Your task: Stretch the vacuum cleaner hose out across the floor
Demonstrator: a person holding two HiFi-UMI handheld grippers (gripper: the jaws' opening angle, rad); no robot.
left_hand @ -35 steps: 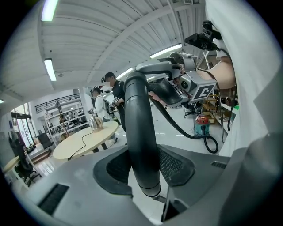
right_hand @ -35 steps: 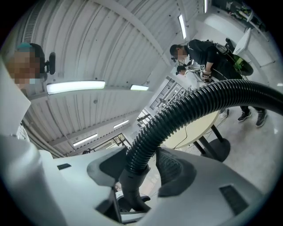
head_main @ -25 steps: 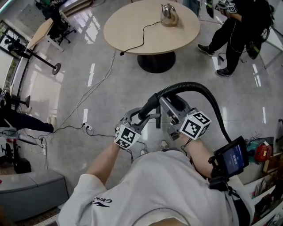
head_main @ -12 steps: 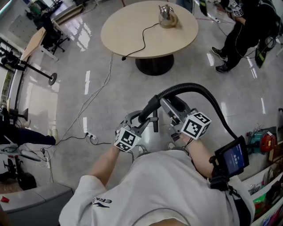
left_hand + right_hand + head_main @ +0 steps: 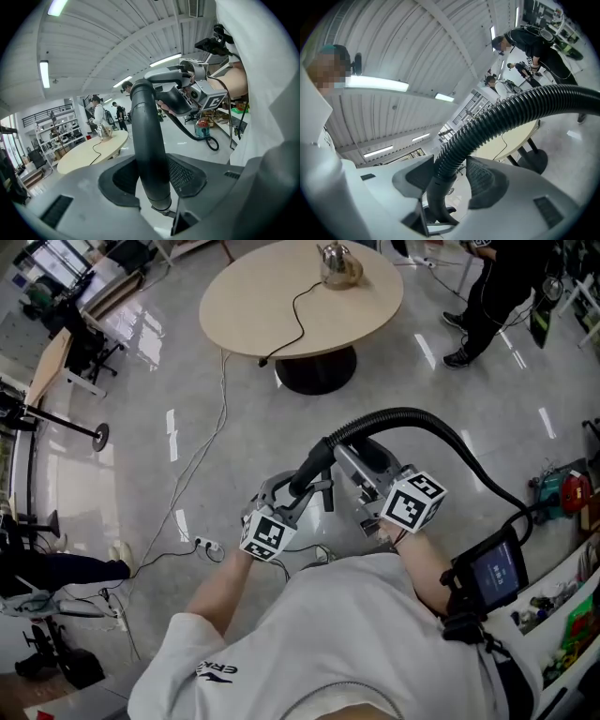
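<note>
Right tongs (image 5: 449,174) clamped on the black ribbed hose (image 5: 501,117), just above its smooth cuff; hose arcs up and away to the right; round counter (image 5: 513,140) on pedestal beyond; person (image 5: 534,42) in dark clothing far right.

Left tongs (image 5: 305,491), right tongs (image 5: 354,465): both clamped

Claws: two, namely left claw (image 5: 306,486) and right claw (image 5: 349,458).
Hose (image 5: 441,427): one.
Red canister (image 5: 570,491): one.
Round counter (image 5: 253,298): one, carrying one metal kettle (image 5: 337,265) and one black cable (image 5: 300,315).
White power strip (image 5: 208,545) on the floor: one.
Arm-mounted screen (image 5: 495,570): one.
Bystander (image 5: 497,282) in dark clothing: one in the head view.
Further persons in the left gripper view: too small for a firm count.
</note>
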